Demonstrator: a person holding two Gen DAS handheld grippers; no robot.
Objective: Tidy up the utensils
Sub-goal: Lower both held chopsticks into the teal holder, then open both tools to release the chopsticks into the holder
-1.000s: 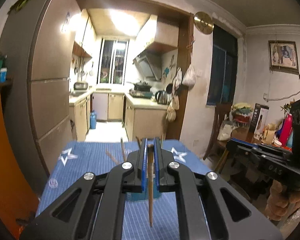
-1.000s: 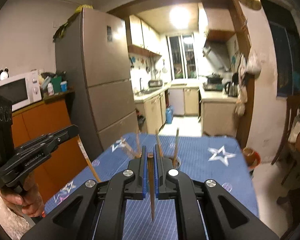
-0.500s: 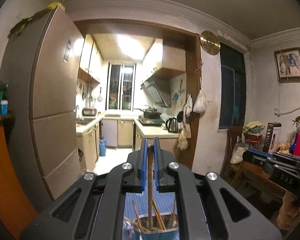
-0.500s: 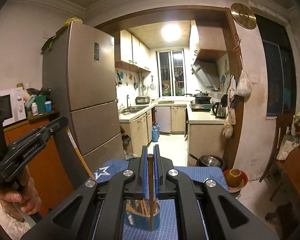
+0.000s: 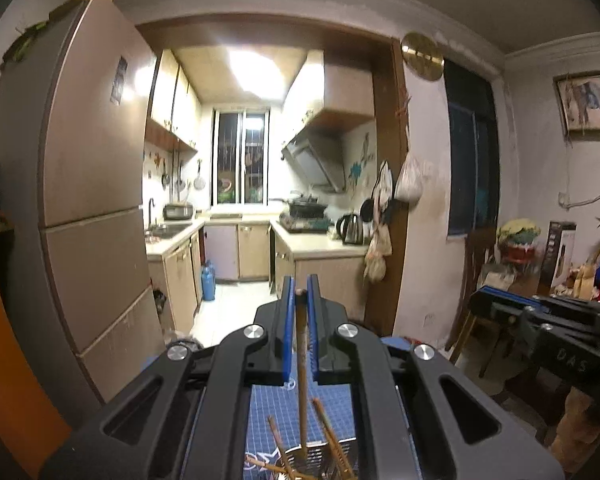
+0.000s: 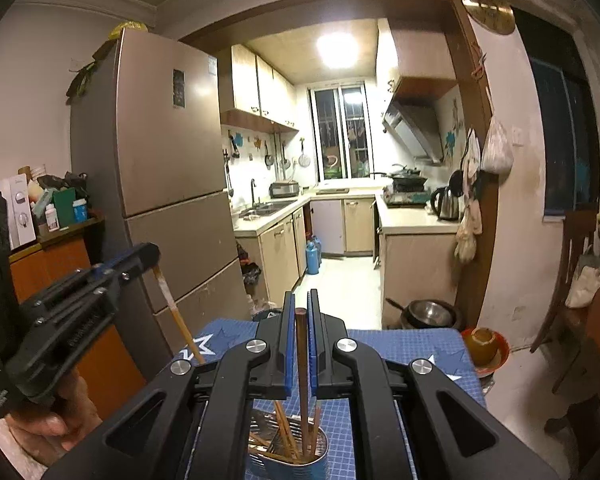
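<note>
Both of your hands have come up and forward since a second ago, so the metal cup (image 6: pixel 288 446) that sat far out on the blue table (image 6: pixel 412 348) is now right under your two tools.

Your left gripper (image 5: pixel 299 300) is clamped on one chopstick (image 5: pixel 301 364). It hangs down over the cup, and its low end looks close to the sticks already inside. Your right gripper (image 6: pixel 300 312) is clamped on a darker chopstick (image 6: pixel 301 380). That one hangs down too, and its low end sits at the cup's mouth, among the other sticks.

To do this step well, keep each stick straight up and down. Aim for a gap between the sticks in the cup. Go down slowly, one hand first, so the two tools do not bump. Let go only when the tip is well inside, or the stick may tip out onto the table.
</note>
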